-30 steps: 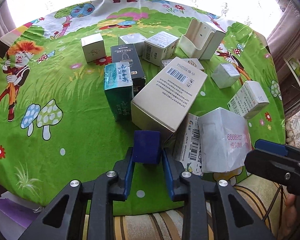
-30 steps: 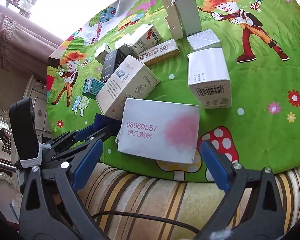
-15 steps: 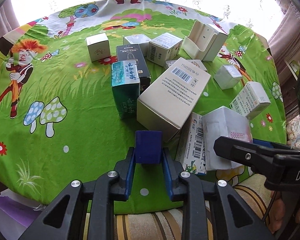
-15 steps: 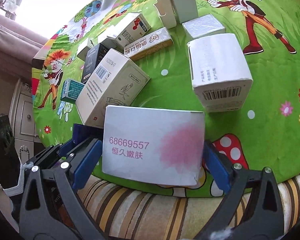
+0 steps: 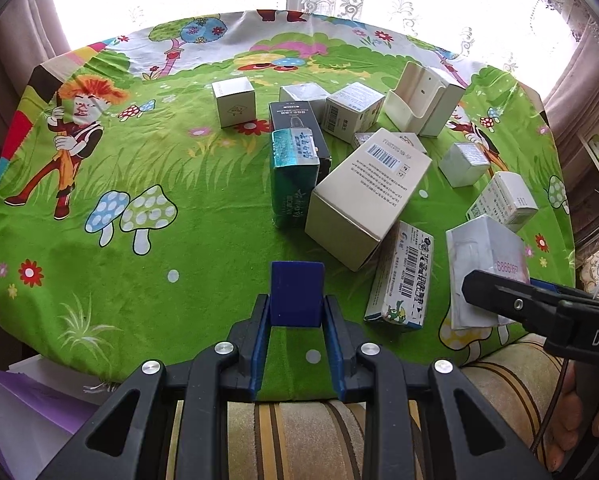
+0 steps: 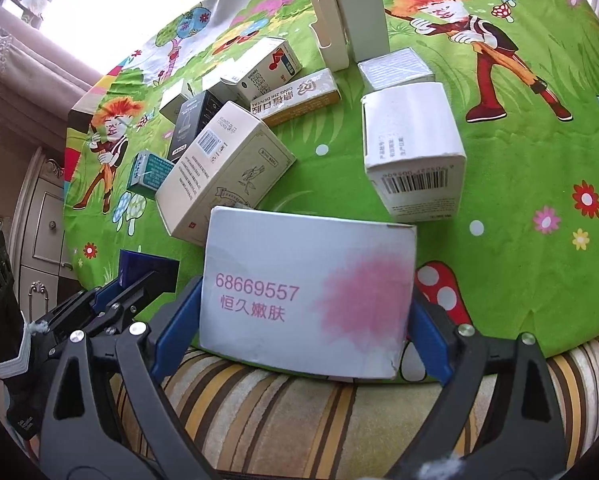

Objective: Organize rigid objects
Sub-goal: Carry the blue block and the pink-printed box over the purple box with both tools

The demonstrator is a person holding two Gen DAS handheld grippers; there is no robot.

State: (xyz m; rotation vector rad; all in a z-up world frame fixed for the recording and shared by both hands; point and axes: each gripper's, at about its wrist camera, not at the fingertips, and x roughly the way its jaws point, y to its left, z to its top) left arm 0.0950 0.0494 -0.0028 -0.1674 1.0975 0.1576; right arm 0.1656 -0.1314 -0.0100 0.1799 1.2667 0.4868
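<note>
Green cartoon tablecloth (image 5: 147, 168) is lying under us; our right gripper (image 6: 305, 318) is straddling the white box (image 6: 307, 292) across its long axis, pads touching, while our left gripper (image 5: 296, 320) is clamping a blue block (image 5: 297, 294).

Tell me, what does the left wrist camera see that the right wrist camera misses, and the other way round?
Only the left view shows the thin box with the barcode and cartoon lying beside the gripped one, and purple paper under the table edge.

Only the right view shows the pink smudge and number on the white box between the right tool's fingers, plus a yellow-edged long box and a cabinet.

Both show the green cartoon tablecloth, the big barcode carton and the left tool holding a blue block.
</note>
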